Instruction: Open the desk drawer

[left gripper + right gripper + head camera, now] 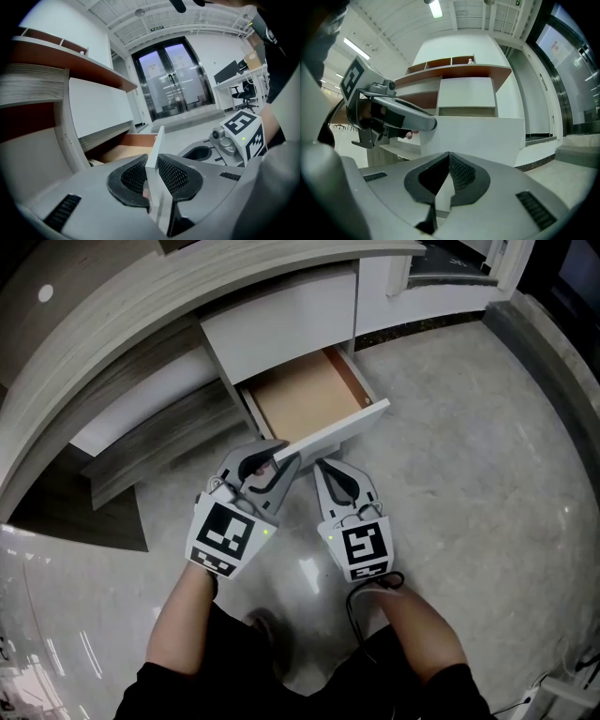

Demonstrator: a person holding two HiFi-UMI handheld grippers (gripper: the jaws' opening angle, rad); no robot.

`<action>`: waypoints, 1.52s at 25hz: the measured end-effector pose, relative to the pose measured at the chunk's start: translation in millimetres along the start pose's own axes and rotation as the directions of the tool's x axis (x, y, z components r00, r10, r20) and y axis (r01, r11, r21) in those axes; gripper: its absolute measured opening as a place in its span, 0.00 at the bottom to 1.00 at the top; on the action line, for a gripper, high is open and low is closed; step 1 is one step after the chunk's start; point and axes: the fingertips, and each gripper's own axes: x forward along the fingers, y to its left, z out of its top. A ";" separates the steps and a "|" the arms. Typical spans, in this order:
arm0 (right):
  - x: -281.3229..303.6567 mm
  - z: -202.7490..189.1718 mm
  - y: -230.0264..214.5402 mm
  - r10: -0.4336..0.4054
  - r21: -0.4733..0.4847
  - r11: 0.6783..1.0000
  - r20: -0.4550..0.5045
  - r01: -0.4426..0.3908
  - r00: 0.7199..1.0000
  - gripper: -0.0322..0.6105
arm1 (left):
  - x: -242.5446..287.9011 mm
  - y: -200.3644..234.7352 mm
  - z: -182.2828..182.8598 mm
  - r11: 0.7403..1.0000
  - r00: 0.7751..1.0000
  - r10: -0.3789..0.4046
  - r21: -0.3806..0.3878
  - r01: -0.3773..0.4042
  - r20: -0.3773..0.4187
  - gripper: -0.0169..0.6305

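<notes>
The desk drawer (305, 395) stands pulled out, its brown bottom bare, its white front panel (342, 427) toward me. My left gripper (277, 461) is shut on the left end of that panel. In the left gripper view the white front panel (157, 147) runs edge-on between the mesh pads (174, 176), which press on both faces. My right gripper (323, 467) hangs just in front of the panel, shut, holding nothing. In the right gripper view the drawer front (478, 136) fills the space ahead of the right gripper (449, 157), with the left gripper (426, 123) at the panel's left end.
Above the open drawer a second white drawer front (281, 320) stays flush under the curved desk top (141, 306). A grey wood-grain panel (159, 442) lies left of the drawer. Polished light floor (469, 474) spreads to the right. Glass doors (171, 84) stand far behind.
</notes>
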 end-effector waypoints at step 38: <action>-30.1 -18.5 -13.1 0.014 0.007 1.000 -0.018 -0.014 1.000 0.06 | -1.2 -52.3 -36.9 0.991 0.985 -0.121 0.046 0.128 -0.122 0.14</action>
